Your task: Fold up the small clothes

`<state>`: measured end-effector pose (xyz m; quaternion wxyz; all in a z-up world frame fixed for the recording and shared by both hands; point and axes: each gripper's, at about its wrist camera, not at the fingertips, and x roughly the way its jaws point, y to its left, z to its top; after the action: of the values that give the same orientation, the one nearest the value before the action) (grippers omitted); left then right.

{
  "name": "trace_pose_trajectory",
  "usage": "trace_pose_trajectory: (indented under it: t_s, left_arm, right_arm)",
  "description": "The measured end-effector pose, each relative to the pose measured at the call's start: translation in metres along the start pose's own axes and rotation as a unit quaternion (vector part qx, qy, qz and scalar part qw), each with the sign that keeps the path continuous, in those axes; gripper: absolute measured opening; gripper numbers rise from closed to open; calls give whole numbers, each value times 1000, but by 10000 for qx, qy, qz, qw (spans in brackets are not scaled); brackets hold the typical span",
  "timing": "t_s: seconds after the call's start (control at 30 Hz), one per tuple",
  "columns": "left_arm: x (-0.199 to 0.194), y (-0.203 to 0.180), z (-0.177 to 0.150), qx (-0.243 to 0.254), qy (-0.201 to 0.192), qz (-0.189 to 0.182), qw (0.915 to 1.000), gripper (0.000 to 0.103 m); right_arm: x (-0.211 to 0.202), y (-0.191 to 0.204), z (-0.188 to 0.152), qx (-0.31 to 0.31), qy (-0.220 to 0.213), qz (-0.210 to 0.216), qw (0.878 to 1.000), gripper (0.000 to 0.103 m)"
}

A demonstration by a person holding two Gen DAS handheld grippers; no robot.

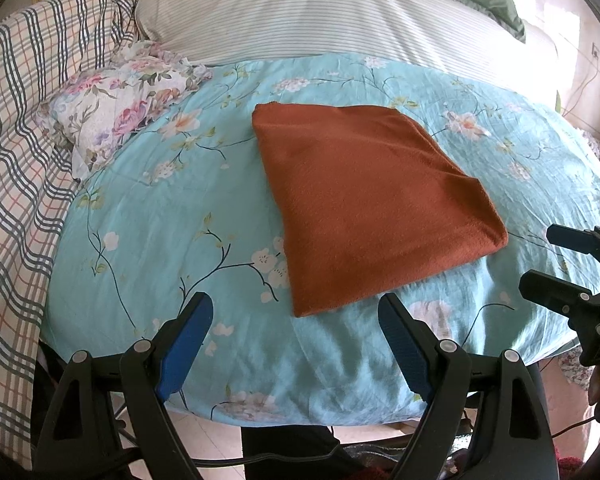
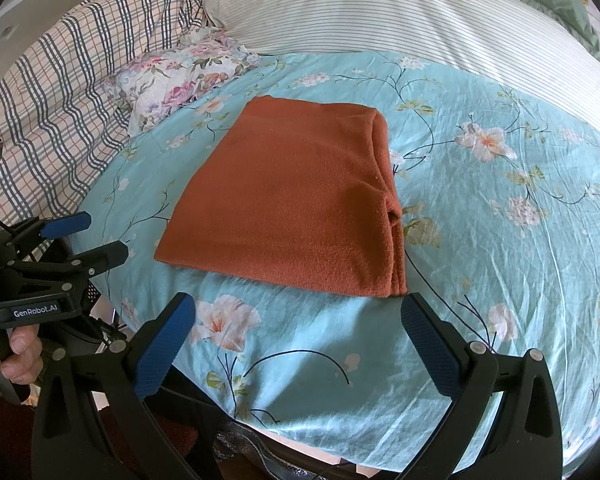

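Now the rust-orange folded knit cloth (image 1: 364, 200) lies flat on the turquoise floral bedsheet (image 1: 148, 216); left gripper (image 1: 296, 316) and right gripper (image 2: 298, 316) both spread wide, empty, just short of it.

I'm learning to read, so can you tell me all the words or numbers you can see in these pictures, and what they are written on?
"GenRobot.AI": white letters on the black body of the left gripper, seen from the right wrist camera.
"D": only the start of a white label on the right gripper, cut off at the picture's edge; the rest cannot be read.
Nothing is written on the folded orange cloth or the flowered sheet.
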<state>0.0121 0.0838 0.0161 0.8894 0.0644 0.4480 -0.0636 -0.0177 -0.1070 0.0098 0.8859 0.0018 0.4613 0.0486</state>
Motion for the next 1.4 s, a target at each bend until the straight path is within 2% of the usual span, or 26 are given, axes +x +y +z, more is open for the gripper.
trace_pose_trajectory:
  t_s: [1.4]
  left_arm:
    - [0, 1, 2, 21, -49, -48, 10000, 85]
  right_arm:
    - [0, 4, 0, -26, -17, -1, 10000, 102]
